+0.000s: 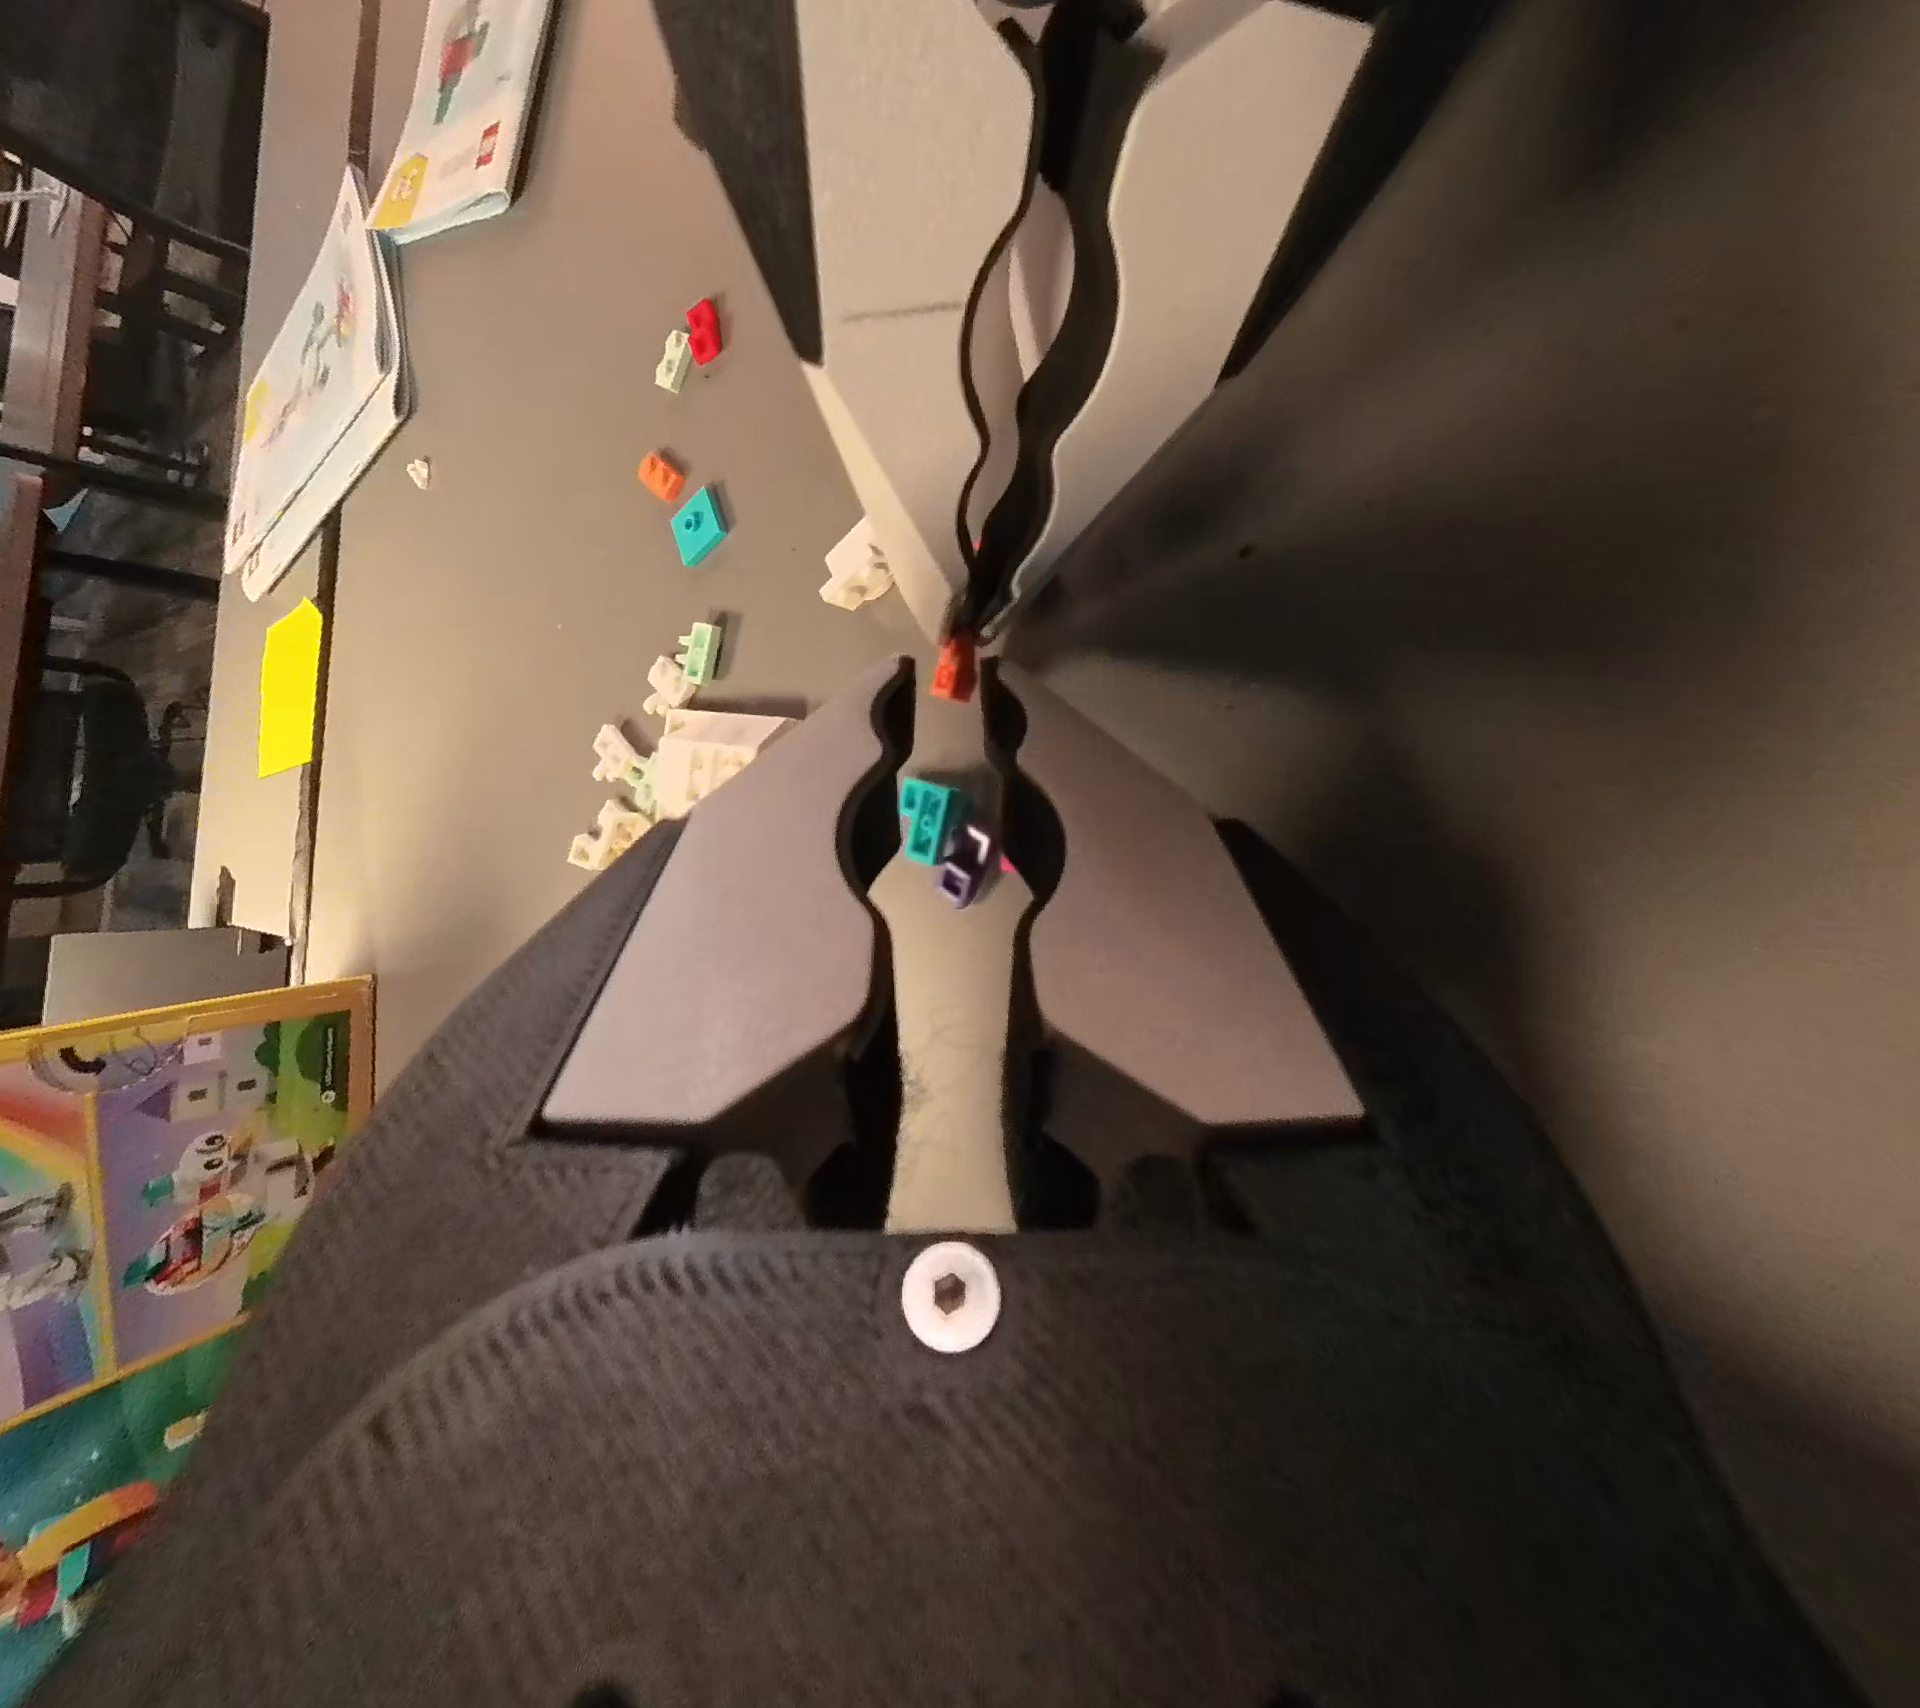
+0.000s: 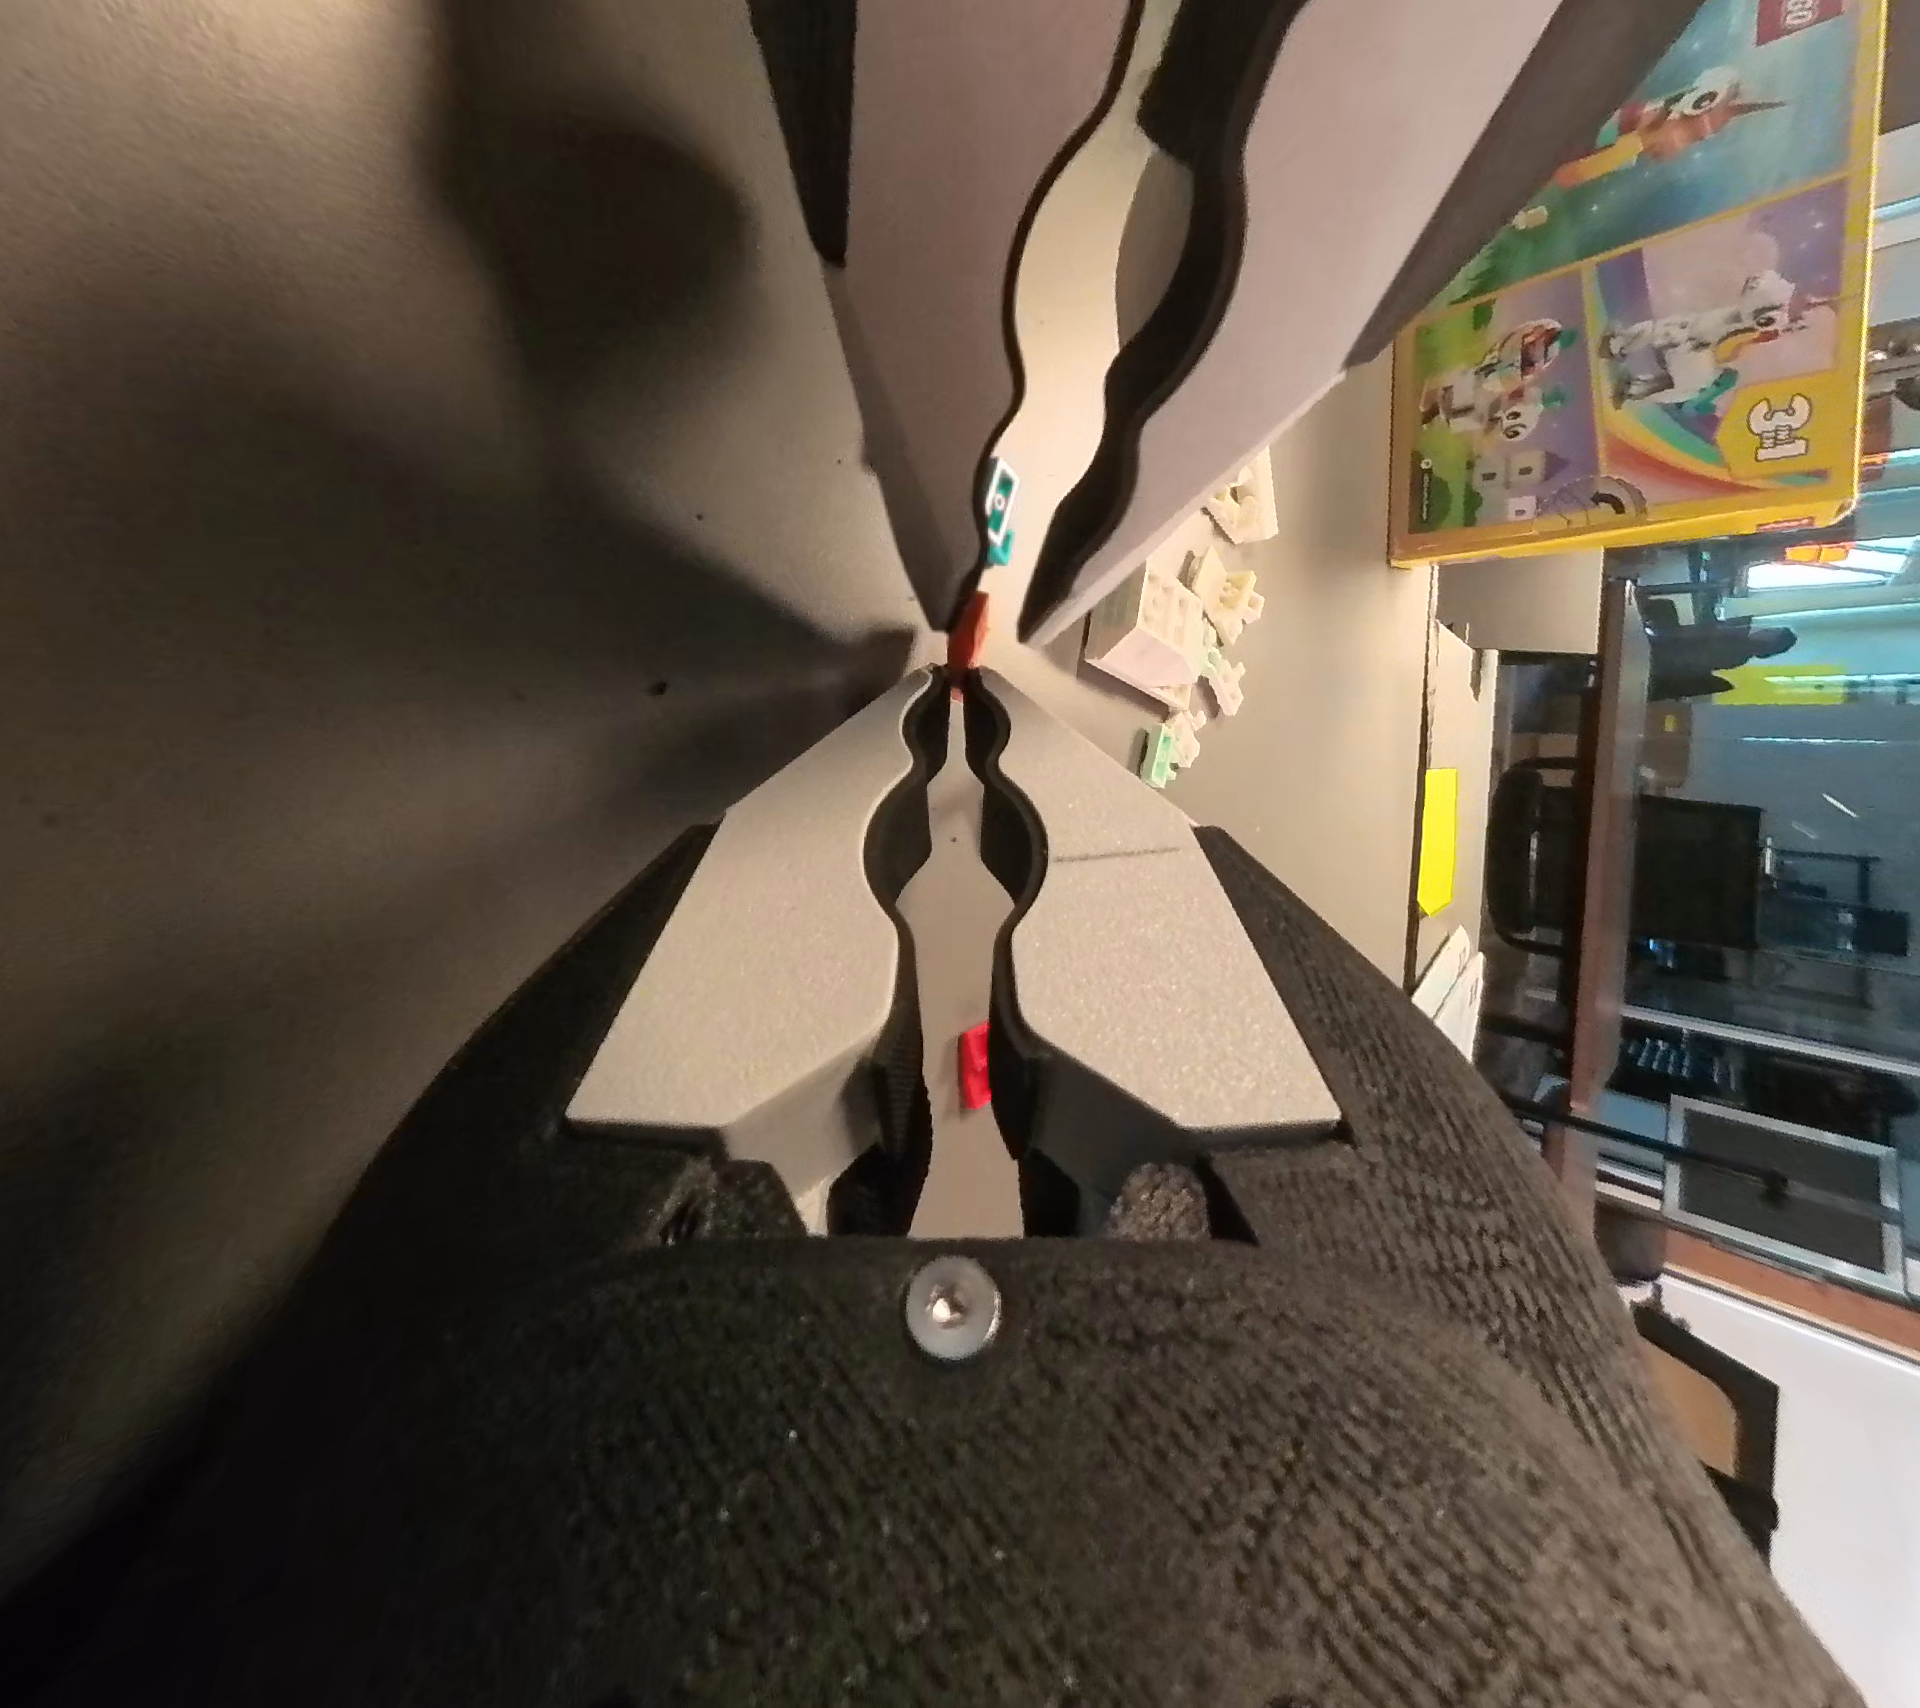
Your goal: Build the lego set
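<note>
A small orange brick (image 1: 956, 669) hangs above the grey table (image 1: 499, 619) between two grippers that meet tip to tip. My left gripper (image 1: 948, 676) comes from below in the left wrist view and is shut on the brick's sides. My right gripper (image 1: 977, 614) comes from above, its jaws nearly closed, pinching the brick's far end. In the right wrist view my right gripper (image 2: 951, 684) nips the orange brick (image 2: 971, 630), and the left gripper (image 2: 992, 624) grips it from above. A teal brick (image 1: 928, 817) and a purple brick (image 1: 966, 869) show between the left fingers.
Loose pieces lie on the table: a red brick (image 1: 704, 328), an orange one (image 1: 660, 474), a teal plate (image 1: 698, 524), and a white and mint pile (image 1: 665, 765). Two booklets (image 1: 473, 17), a yellow note (image 1: 288, 687) and the toy box (image 2: 1642, 256) stand along the edge. The tips of both grippers are at nearly the same place.
</note>
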`<state>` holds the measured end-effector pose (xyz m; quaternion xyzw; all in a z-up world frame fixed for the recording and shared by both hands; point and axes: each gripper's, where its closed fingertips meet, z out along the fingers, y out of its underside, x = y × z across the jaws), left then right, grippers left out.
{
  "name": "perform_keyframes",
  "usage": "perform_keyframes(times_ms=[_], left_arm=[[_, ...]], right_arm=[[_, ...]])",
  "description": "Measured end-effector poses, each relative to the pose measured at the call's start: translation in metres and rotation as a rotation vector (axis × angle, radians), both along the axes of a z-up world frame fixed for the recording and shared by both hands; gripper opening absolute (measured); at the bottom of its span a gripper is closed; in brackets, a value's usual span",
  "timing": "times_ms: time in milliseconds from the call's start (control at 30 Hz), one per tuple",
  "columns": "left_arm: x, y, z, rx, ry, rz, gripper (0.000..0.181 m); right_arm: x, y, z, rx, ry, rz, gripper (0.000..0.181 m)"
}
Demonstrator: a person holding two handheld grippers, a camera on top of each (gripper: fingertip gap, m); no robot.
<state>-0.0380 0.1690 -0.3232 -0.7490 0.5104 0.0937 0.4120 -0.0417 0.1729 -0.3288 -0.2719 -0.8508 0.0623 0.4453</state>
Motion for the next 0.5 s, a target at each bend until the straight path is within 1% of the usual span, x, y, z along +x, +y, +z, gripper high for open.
perform_keyframes(times_ms=[133, 233, 333, 433, 467, 500], left_arm=[[-0.001, 0.001, -0.002, -0.003, 0.006, 0.001, 0.011], [0.000, 0.000, -0.003, -0.010, 0.010, -0.001, 0.005], [0.002, 0.000, 0.001, -0.043, -0.031, 0.024, 0.004], [0.003, 0.001, 0.011, -0.066, -0.141, 0.049, 0.003], [0.001, 0.005, 0.021, -0.024, -0.185, 0.070, 0.003], [0.001, 0.006, 0.037, 0.021, -0.255, 0.069, 0.003]], right_arm=[[0.000, 0.000, -0.001, 0.005, -0.001, 0.000, 0.001], [0.000, 0.001, 0.000, 0.019, 0.000, 0.000, 0.001], [0.000, 0.002, 0.004, 0.066, 0.017, 0.015, 0.001], [0.001, 0.002, 0.012, 0.107, 0.048, 0.029, 0.001], [0.003, -0.001, 0.008, 0.119, 0.023, 0.051, 0.001], [0.004, -0.003, 0.002, 0.154, -0.004, 0.073, 0.001]])
